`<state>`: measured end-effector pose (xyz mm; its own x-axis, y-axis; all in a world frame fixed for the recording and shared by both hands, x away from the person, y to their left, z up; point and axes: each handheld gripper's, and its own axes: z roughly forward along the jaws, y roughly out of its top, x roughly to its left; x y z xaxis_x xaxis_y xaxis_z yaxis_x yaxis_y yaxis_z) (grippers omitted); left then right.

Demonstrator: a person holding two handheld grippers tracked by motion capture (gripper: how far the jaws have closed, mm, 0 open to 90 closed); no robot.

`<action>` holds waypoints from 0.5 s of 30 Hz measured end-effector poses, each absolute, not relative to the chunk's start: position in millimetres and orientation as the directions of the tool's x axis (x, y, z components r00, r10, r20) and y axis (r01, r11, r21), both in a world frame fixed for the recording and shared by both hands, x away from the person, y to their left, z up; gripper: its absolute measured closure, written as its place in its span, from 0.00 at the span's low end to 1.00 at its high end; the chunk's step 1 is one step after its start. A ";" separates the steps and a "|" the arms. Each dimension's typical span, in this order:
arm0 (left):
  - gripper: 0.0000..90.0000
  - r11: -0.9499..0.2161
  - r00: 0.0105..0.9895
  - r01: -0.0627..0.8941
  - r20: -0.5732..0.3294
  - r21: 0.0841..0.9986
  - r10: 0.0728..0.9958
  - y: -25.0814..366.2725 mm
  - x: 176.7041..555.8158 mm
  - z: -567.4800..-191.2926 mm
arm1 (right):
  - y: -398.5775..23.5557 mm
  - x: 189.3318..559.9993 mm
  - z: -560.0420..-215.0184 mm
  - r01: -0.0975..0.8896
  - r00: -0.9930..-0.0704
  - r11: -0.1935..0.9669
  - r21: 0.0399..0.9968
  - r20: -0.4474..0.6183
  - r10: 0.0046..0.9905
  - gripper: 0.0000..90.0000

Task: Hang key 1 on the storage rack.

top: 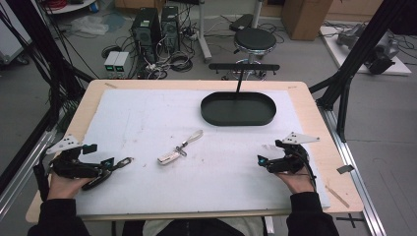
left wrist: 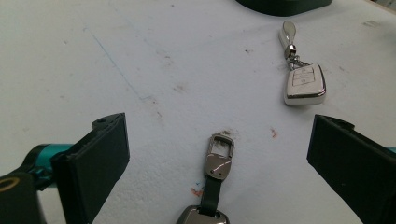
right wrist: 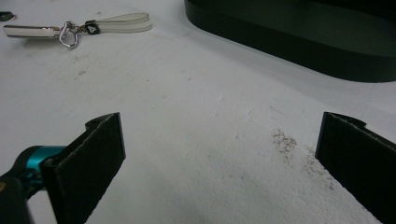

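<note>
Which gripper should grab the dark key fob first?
Left. The left gripper has open jaws either side of the dark key fob; the right gripper sits well apart from it.

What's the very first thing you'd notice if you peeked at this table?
Probably the white key fob with its pale strap, lying alone in the middle of the white mat. Behind it, toward the far right, sits a black oval tray. Near the front edge, the left gripper has its jaws wide open around a dark key fob with a metal clasp, not touching it, and the right gripper waits open over bare mat.
</note>
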<state>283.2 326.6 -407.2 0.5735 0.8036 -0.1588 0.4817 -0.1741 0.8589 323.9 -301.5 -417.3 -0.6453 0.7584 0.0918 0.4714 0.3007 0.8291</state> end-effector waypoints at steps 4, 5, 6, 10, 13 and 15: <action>0.07 -0.178 0.574 0.483 -0.156 0.858 0.804 326.7 284.0 -407.4 | -302.3 324.0 -417.7 0.471 -0.643 0.300 0.829 0.090 0.761 0.01; 0.07 -0.178 0.574 0.484 -0.157 0.857 0.804 326.6 284.1 -407.4 | -302.5 323.9 -418.1 0.473 -0.644 0.298 0.829 0.095 0.759 0.01; 0.07 -0.178 0.575 0.483 -0.157 0.858 0.803 326.4 284.3 -407.5 | -302.5 323.9 -418.1 0.473 -0.644 0.298 0.829 0.095 0.759 0.01; 0.07 -0.180 0.576 0.489 -0.161 0.854 0.802 326.1 285.0 -408.1 | -302.4 324.2 -418.9 0.475 -0.647 0.298 0.828 0.099 0.756 0.01; 0.07 -0.178 0.576 0.489 -0.163 0.854 0.801 326.0 285.1 -408.0 | -301.7 324.3 -419.6 0.477 -0.649 0.302 0.825 0.100 0.754 0.01; 0.07 -0.181 0.577 0.490 -0.161 0.853 0.801 325.9 285.2 -408.0 | -301.1 324.7 -420.0 0.473 -0.654 0.302 0.828 0.099 0.750 0.01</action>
<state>285.2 325.9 -408.0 0.5771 0.8006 -0.1611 0.4898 -0.1815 0.8527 324.7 -301.1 -420.0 -0.6536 0.7503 0.0994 0.4730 0.3025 0.8275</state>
